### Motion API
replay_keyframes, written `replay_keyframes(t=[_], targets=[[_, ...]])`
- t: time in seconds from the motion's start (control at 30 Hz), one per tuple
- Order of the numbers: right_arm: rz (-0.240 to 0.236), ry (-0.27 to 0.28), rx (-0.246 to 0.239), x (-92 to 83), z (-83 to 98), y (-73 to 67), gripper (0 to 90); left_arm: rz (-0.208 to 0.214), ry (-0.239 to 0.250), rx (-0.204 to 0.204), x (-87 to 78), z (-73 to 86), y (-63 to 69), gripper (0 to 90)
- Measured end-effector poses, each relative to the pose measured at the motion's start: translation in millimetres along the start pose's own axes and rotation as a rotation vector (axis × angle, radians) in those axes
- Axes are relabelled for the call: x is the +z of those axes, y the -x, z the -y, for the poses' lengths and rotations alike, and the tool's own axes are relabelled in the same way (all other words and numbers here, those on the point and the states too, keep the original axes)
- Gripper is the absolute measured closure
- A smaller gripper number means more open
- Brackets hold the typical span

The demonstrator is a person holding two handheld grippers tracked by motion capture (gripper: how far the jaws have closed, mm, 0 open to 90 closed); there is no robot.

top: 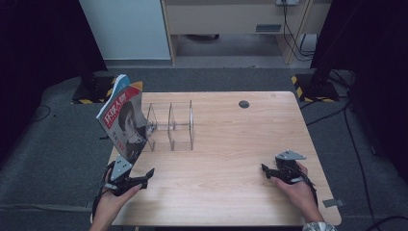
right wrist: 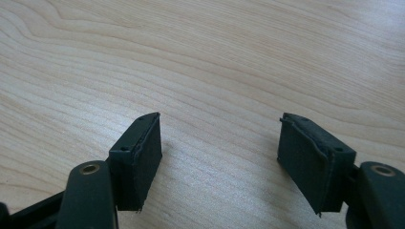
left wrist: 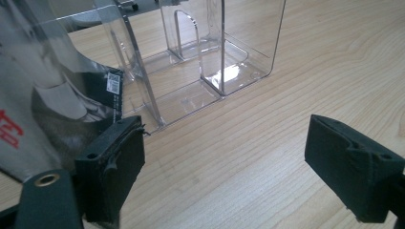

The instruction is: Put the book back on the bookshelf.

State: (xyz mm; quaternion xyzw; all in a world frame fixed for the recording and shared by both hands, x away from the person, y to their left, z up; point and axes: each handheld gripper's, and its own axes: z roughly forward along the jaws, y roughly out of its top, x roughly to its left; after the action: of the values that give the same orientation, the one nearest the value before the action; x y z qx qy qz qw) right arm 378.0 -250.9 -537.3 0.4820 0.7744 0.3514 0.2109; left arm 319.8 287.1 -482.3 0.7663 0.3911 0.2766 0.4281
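magazine (top: pixel 124 119) leaning in rack's (top: pixel 180 126) left end, table (top: pixel 231 144) beneath

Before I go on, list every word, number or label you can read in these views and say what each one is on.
"环球人物": large white characters on the red band of the magazine cover, which stands tilted at the left end of the clear acrylic divider rack.
Red letters at the magazine's edge in the left gripper view: cut off, unreadable.
Small white barcode label on the magazine: too small to read.
Light wooden table: no text.
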Motion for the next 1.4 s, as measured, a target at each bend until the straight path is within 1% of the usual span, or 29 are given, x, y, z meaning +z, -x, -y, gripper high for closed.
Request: replay_keyframes(t=[0.03, 0.13, 0.17, 0.3, 0.63, 0.73, 0.93, 1.13, 1.3, 1.4], targets=[[-0.001, -0.002, 0.0, -0.1, 0.0, 0.1, 31.8, 0.001, -0.005, 0.012, 1.5, -1.2, -0.2, 12.9], [-0.001, -0.002, 0.0, -0.2, -0.1, 0.1, 31.8, 0.009, -0.01, 0.021, 5.0, -3.8, 0.6, 12.7], [-0.001, -0.001, -0.001, -0.1, 0.0, 0.1, 31.8, 0.01, -0.01, -0.024, 6.0, -3.3, 4.2, 12.6], [0.0, 0.0, 0.0, 0.0, 0.0, 0.0, 31.8, 0.018, -0.021, -0.012, 10.3, -5.2, 5.9, 12.4], [-0.001, -0.002, 0.0, -0.1, -0.1, 0.1, 31.8, 0.035, -0.034, 0.0, 18.8, -9.4, 9.0, 10.8], [0.0, 0.0, 0.0, 0.0, 0.0, 0.0, 31.8, 0.042, -0.043, -0.006, 21.8, -10.1, 9.5, 7.8], [-0.002, -0.002, -0.001, -0.1, 0.0, 0.2, 31.7, 0.056, -0.049, -0.016, 25.4, -10.7, 9.1, 4.8], [-0.001, -0.002, -0.001, -0.1, -0.1, 0.1, 31.5, 0.084, -0.06, 0.006, 30.3, -11.8, 12.6, 2.7], [0.001, -0.002, -0.003, 0.2, -0.2, 0.3, 30.1, 0.086, -0.07, 0.009, 34.6, -13.2, 13.8, 2.7], [0.001, -0.005, -0.002, 0.4, -0.3, 0.3, 28.7, 0.091, -0.077, 0.019, 36.9, -14.4, 14.3, 2.7]])
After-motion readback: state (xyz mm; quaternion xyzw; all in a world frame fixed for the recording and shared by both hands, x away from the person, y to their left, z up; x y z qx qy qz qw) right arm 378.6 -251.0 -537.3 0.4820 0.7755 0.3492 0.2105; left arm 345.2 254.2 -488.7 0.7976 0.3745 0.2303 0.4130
